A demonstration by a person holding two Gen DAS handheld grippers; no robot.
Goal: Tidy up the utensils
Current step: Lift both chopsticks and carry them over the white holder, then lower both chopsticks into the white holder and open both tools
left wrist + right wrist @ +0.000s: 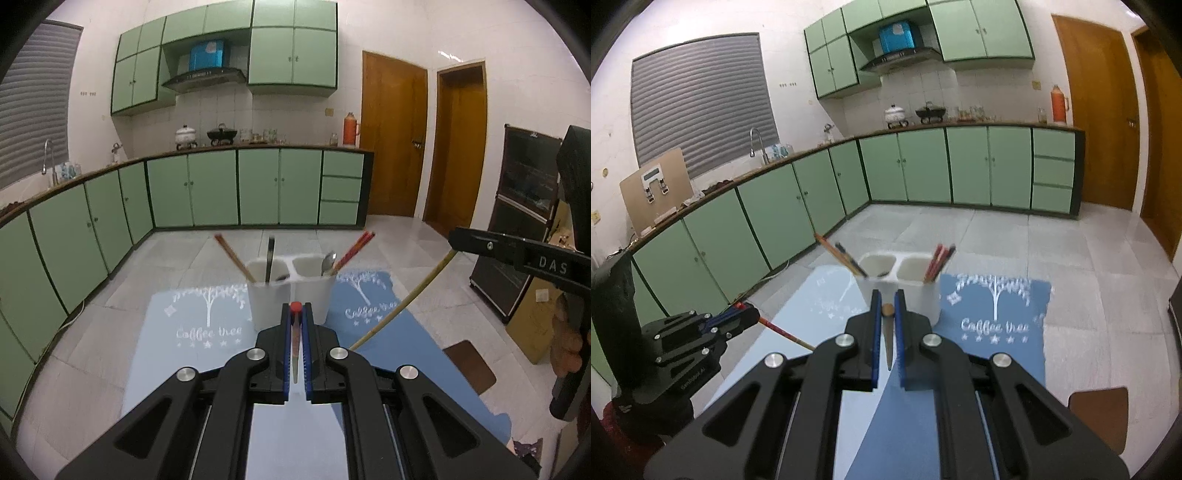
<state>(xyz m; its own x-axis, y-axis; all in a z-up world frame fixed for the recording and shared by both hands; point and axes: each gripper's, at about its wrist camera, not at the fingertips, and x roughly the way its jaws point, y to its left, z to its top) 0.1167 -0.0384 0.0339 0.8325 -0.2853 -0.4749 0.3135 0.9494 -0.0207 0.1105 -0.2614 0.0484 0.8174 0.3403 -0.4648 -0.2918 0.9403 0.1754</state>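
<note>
Right, holder [291, 284] sits mid-frame on the blue mats [207, 325], chopsticks and spoons poking out of both compartments. Left hand-held gripper [295, 314] pinches a red-tipped chopstick [295, 332]; right hand-held gripper [887, 302] is clamped on a brown-ended chopstick [888, 332], both low centre before the holder.

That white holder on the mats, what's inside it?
The holder has two compartments: the left holds chopsticks and a dark handle, the right a spoon and red chopsticks. Their lower ends are hidden by its walls.
</note>
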